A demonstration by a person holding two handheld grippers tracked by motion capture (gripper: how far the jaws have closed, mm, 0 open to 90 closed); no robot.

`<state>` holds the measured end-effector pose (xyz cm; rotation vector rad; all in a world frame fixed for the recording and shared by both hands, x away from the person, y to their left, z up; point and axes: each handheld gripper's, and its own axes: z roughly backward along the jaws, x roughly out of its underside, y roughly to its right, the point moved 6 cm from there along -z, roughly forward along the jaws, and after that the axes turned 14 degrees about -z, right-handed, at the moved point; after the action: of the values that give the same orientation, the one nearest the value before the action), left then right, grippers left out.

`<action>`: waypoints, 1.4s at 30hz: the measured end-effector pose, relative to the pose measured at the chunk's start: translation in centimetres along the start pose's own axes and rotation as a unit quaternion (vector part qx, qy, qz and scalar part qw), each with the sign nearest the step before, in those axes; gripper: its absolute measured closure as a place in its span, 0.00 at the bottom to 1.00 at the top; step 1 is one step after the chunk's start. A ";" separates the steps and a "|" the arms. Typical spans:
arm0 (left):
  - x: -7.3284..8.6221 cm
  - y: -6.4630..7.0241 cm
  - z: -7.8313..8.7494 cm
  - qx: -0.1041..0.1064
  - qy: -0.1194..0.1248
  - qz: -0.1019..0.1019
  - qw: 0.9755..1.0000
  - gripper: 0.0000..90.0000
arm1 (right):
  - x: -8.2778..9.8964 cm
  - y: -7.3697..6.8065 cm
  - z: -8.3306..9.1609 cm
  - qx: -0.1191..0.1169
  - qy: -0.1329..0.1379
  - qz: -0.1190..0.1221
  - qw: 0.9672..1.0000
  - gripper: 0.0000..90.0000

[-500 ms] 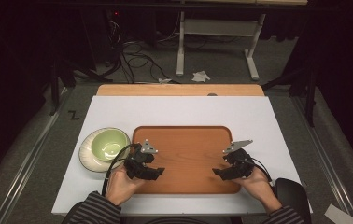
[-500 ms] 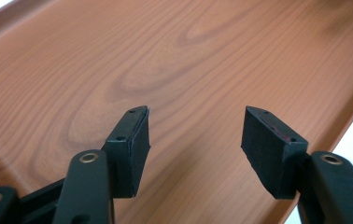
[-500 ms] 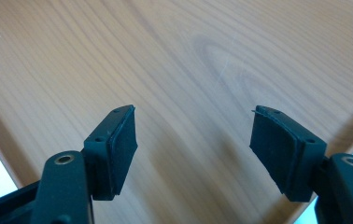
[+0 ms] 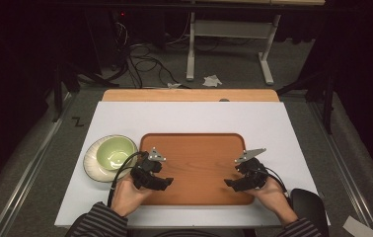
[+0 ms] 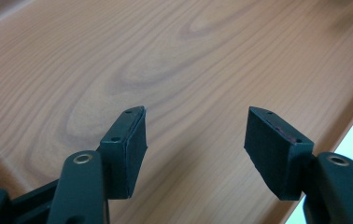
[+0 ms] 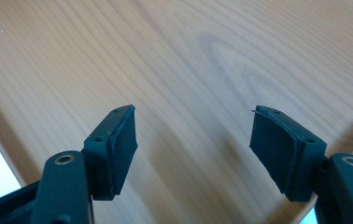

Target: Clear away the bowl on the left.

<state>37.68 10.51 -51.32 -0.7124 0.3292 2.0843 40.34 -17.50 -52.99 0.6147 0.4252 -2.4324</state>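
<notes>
A wooden tray (image 4: 199,153) lies in the middle of the white table top. My left gripper (image 4: 167,181) rests over the tray's front left part, held by a hand, and points right. Its jaws stand open over bare wood (image 5: 193,70) with nothing between them. My right gripper (image 4: 229,183) sits over the tray's front right part and points left. It too is open, and bare tray wood (image 6: 193,65) lies under it. A green bowl (image 4: 115,150) on a pale striped plate (image 4: 92,163) stands just left of the tray, beside the left gripper.
The white table top (image 4: 194,118) has a wooden strip (image 4: 189,95) along its far edge. Beyond it on the floor are cables (image 4: 140,59), a white desk frame (image 4: 229,44) and a crumpled paper (image 4: 212,80). A dark round object (image 4: 308,202) sits at the table's front right corner.
</notes>
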 end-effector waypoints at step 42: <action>0.1 -0.5 2.1 0.007 0.019 0.012 1.000 0.35 | 0.2 -0.2 -0.2 -0.007 -0.012 0.000 1.000 0.37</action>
<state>37.28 11.94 -49.67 -0.7427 0.3747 2.0909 40.13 -17.38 -53.24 0.5787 0.4309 -2.4318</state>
